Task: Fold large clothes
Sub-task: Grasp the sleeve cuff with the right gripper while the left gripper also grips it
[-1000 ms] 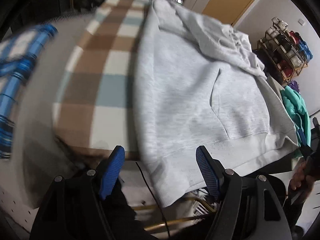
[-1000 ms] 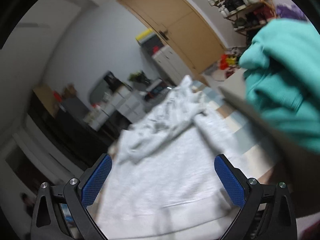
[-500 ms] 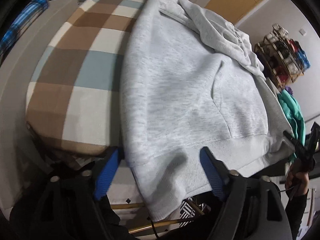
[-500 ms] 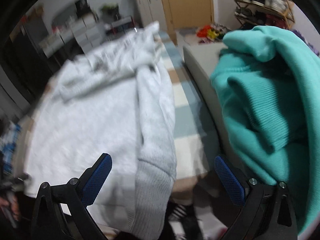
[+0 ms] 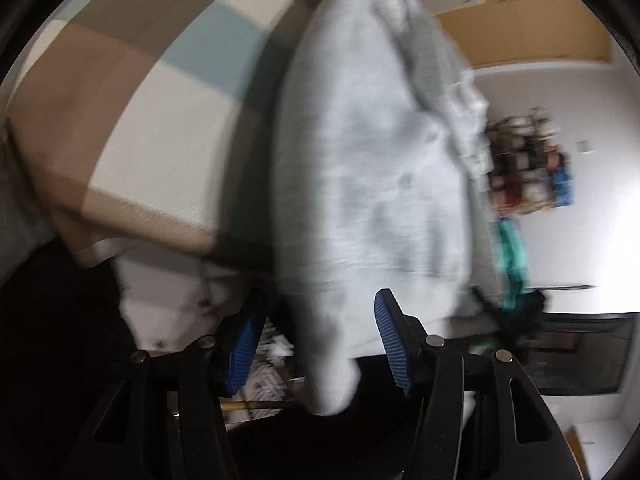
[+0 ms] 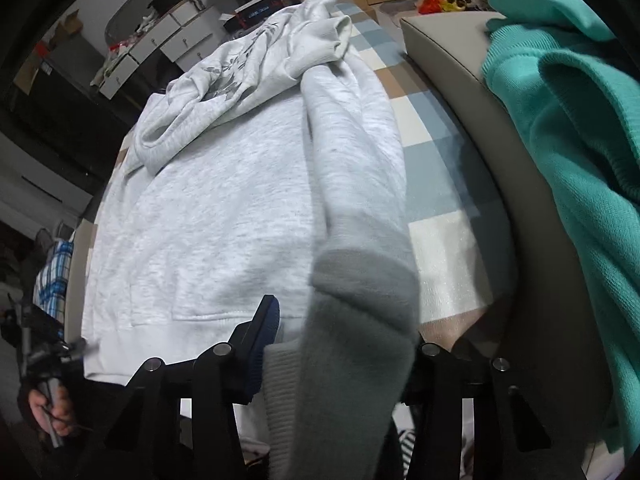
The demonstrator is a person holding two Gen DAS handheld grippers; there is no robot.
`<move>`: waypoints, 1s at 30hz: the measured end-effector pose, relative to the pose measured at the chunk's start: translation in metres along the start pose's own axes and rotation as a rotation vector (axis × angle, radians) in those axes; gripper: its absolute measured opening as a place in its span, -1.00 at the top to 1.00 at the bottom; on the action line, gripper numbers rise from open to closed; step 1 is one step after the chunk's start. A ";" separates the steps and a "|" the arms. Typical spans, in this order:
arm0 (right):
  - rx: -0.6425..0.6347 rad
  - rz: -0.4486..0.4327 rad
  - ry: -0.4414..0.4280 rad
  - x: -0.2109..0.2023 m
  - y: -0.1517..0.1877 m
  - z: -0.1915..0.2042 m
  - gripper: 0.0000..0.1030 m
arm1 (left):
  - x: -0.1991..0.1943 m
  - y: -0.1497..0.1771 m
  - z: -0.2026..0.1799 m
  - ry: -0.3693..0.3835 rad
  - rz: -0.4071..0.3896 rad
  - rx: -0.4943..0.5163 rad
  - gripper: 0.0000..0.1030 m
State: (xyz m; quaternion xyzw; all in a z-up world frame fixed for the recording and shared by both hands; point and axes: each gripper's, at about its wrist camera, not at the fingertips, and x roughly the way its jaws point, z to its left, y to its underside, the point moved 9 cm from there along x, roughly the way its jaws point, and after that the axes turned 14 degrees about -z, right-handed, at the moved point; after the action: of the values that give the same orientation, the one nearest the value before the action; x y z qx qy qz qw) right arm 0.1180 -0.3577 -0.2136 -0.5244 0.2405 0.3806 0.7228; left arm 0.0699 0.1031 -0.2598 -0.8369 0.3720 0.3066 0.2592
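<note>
A light grey hoodie (image 6: 224,200) lies flat on a checked brown, blue and white cover (image 6: 440,152), its sleeves bunched at the far end. Its hem corner (image 5: 328,344) hangs over the near edge between the blue pads of my left gripper (image 5: 320,344). Those jaws are closing, with a gap on both sides of the cloth. My right gripper (image 6: 344,320) is closing around the other hem corner (image 6: 360,312). The thick cloth drapes over and hides its right finger; the left pad (image 6: 266,332) still shows beside the ribbing.
A teal sweater (image 6: 580,140) lies on a grey cushion (image 6: 440,52) to the right of the cover. Blue plaid cloth (image 6: 52,272) sits at the left edge. White drawers (image 6: 160,40) and a shoe rack (image 5: 528,168) stand behind. A hand (image 6: 48,408) holds the other gripper.
Both views have tipped down and closed in on the hoodie's hem. The right jaws went from wide to narrow around the hem corner. The left jaws narrowed a little and that view rolled.
</note>
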 end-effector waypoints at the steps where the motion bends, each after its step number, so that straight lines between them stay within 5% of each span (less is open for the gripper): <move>1: -0.006 0.012 0.013 0.002 0.002 -0.002 0.05 | 0.004 0.003 0.002 -0.045 0.009 0.029 -0.03; 6: 0.015 0.021 -0.001 0.005 0.006 -0.005 0.24 | 0.019 0.008 -0.005 -0.022 0.006 0.031 -0.02; 7: 0.011 0.005 -0.012 0.002 0.004 -0.004 0.49 | 0.016 0.008 -0.006 -0.013 -0.002 0.040 0.16; 8: 0.002 -0.016 -0.020 -0.001 0.001 -0.004 0.64 | 0.014 0.007 -0.011 0.016 -0.014 0.054 0.68; 9: -0.006 -0.037 -0.035 -0.004 -0.002 -0.002 0.70 | 0.014 0.007 -0.017 0.029 -0.014 0.081 0.81; 19: 0.009 -0.176 -0.154 -0.050 -0.003 0.005 0.81 | -0.014 0.003 -0.031 0.094 -0.112 0.180 0.98; 30: -0.012 -0.234 -0.258 -0.128 0.036 0.023 0.81 | -0.055 0.037 -0.041 0.166 -0.098 0.273 0.99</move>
State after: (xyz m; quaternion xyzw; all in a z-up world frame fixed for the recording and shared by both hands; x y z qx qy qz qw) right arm 0.0120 -0.3688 -0.1307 -0.5001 0.0808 0.3592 0.7838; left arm 0.0246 0.0799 -0.2004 -0.8337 0.3889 0.1699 0.3533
